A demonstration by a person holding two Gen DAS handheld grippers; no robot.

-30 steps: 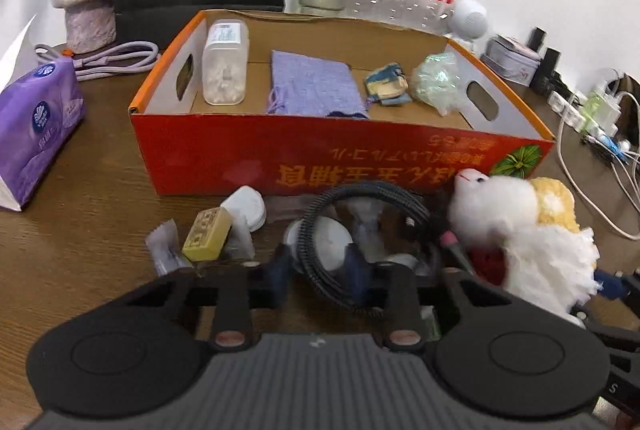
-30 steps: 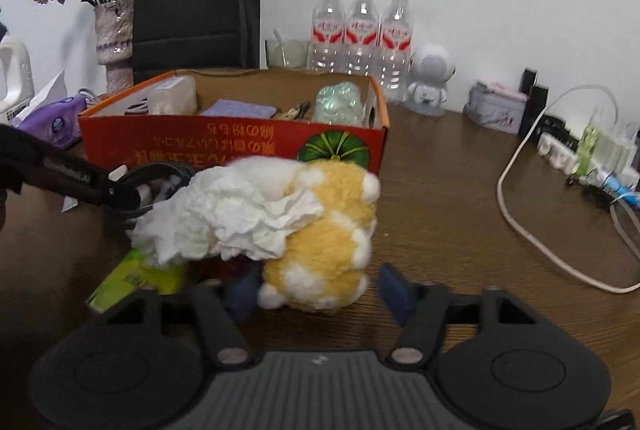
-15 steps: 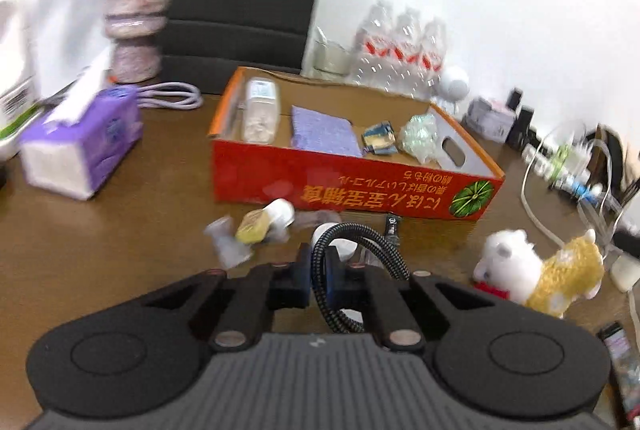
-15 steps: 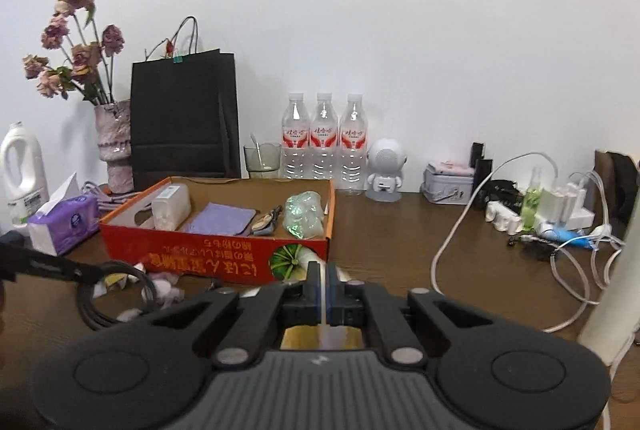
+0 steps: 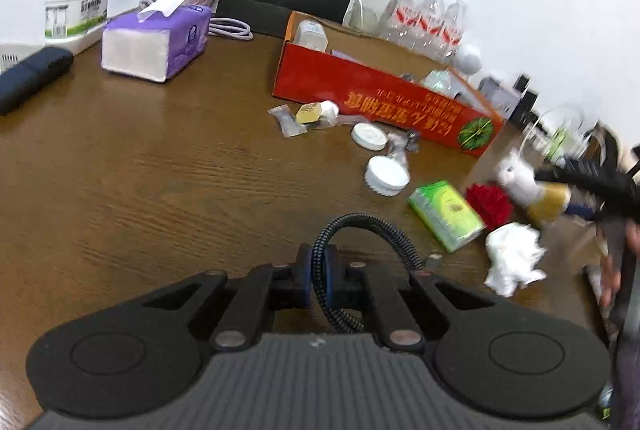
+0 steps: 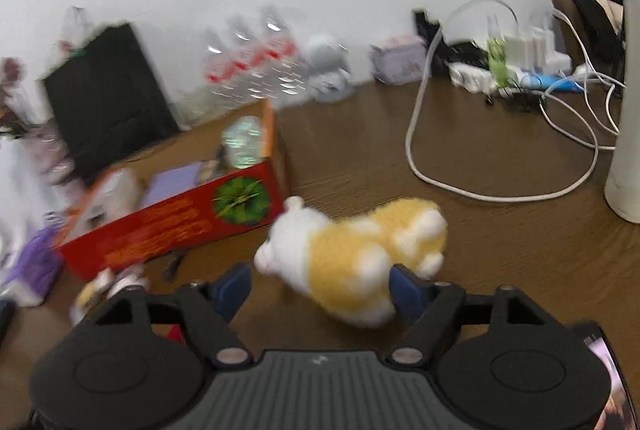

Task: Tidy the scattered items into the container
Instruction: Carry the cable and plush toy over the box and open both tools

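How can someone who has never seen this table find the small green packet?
Start at the long red cardboard box on the brown table. In front of its pumpkin-picture end lies the green packet, between a white ribbed lid and a red pompom. Nothing else nearby is green and rectangular.

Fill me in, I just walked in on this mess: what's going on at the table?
A person with a gripper in each hand is tidying clutter into the red cardboard box. The left gripper is shut on a black braided cable. The right gripper is opening around a white-and-yellow plush toy. White lids, a green tissue pack and crumpled paper lie outside the box.
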